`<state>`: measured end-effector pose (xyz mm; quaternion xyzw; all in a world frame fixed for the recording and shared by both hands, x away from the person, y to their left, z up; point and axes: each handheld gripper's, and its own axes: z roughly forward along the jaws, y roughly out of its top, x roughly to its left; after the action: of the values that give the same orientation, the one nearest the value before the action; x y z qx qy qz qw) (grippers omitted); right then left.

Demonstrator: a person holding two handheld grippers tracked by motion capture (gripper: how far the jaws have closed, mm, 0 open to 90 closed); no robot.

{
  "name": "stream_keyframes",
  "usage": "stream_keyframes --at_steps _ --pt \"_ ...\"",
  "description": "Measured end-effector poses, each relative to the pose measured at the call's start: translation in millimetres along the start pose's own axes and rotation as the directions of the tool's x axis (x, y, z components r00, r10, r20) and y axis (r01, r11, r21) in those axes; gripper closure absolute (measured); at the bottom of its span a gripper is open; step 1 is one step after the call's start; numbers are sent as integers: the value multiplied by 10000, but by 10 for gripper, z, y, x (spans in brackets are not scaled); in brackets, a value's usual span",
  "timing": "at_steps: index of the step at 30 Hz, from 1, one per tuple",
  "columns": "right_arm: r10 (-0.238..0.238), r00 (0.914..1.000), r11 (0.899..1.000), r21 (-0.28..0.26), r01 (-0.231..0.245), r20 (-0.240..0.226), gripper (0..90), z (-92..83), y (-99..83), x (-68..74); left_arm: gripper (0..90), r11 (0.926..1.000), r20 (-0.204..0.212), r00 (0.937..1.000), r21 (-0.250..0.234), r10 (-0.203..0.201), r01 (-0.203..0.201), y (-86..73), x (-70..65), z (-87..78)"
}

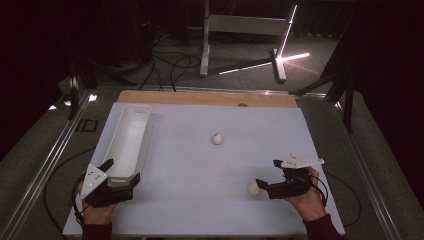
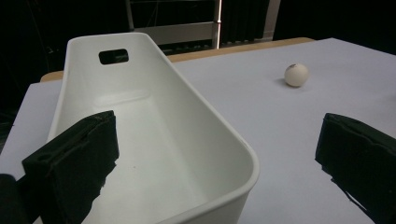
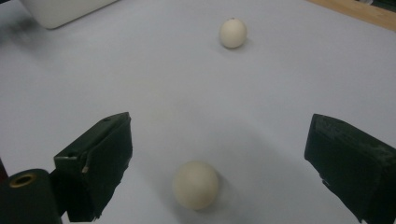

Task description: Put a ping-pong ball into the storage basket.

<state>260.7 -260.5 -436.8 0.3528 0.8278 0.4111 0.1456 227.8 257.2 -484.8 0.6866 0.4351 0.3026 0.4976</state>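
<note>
The right gripper [image 3: 219, 158] is spread wide, with the near ball [image 3: 195, 185] lying untouched on the table [image 3: 140, 84] between its jaws. The far ball [image 3: 233, 32] sits well apart on bare surface. The left gripper [image 2: 215, 163] also gapes, straddling the near end wall of the white bin [image 2: 140, 107].

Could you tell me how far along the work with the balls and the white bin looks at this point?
Done: nothing so far; the white bin holds no ball. In hand: the right gripper is open, jaws either side of the near ball on the table, not closed on it. The left gripper is open, straddling the bin's near wall. Left: grasping the near ball, and the far ball lies untouched mid-table.
</note>
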Motion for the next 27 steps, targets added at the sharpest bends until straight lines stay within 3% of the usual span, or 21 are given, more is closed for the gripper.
stream_keyframes --at_steps 27 --pt "-835 9965 9910 1047 830 1 74 168 79 69 0 10000 27 10000 -75 35 -34 -15 7 8"
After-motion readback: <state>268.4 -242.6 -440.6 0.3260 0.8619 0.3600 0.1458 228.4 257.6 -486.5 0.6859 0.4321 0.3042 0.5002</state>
